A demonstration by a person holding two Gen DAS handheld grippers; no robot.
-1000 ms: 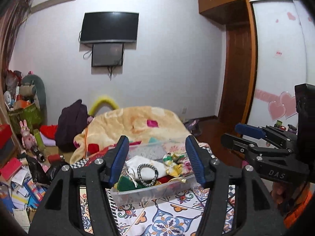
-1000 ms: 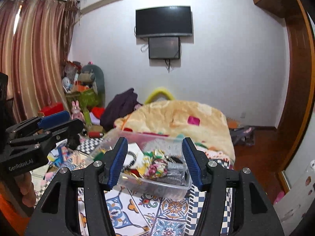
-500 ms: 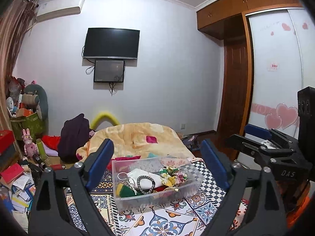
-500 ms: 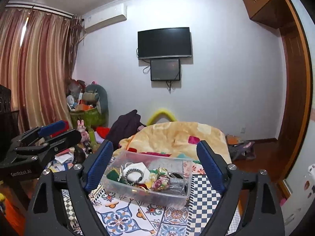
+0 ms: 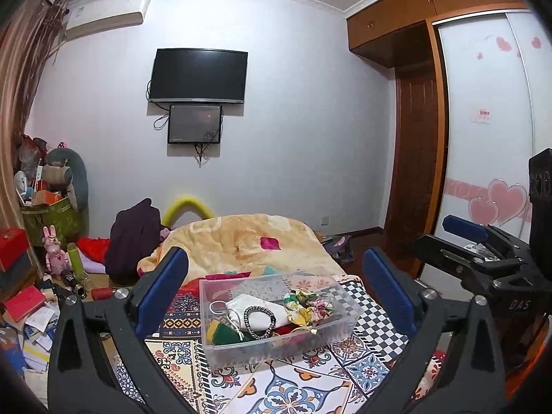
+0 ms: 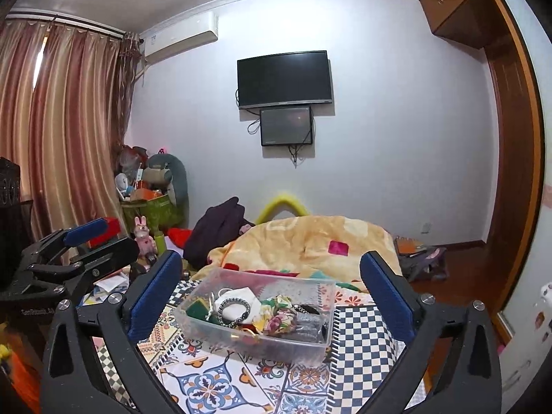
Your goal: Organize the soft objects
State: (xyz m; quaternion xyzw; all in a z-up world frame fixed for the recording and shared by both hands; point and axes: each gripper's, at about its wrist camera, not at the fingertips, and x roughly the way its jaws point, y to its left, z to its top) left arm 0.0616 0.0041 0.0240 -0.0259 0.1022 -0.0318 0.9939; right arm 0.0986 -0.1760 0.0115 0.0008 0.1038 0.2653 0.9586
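Soft objects [image 5: 276,314] fill a clear plastic bin [image 5: 279,341] at lower centre of both wrist views: a white pouch, a beaded band, a floral scrunchie [image 6: 276,321], green felt. The bin sits on a patterned bedspread [image 5: 293,390], in front of a yellow blanket [image 5: 241,241]. The left claw [image 5: 276,293] and right claw [image 6: 269,293] have just been opening; each stands wide with bare blue pads, the bin seen between them but untouched.
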